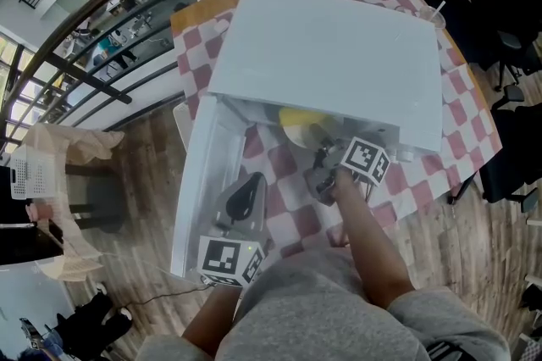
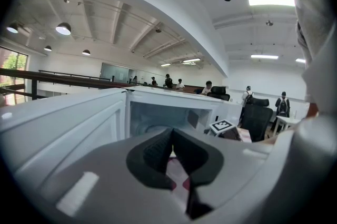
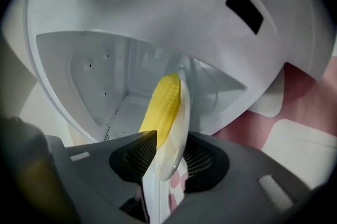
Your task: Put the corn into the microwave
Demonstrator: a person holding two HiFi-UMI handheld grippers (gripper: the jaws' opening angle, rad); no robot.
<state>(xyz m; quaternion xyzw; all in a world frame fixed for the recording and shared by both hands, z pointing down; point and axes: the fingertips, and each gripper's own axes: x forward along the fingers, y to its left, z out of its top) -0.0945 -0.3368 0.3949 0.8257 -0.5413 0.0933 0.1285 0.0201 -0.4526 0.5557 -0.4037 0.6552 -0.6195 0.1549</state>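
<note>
Left gripper [image 2: 171,134], right gripper [image 3: 169,150]; one corn [image 3: 163,104], one plate [image 3: 184,110], one microwave [image 1: 330,54].

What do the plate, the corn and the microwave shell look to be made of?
The plate is white and glossy, its thin rim slightly translucent: ceramic or melamine, I cannot tell which. The corn is matte yellow with even kernel rows; whether it is real or a plastic replica stays open. The microwave has a smooth white shell with a satin sheen, probably painted metal or plastic.
</note>
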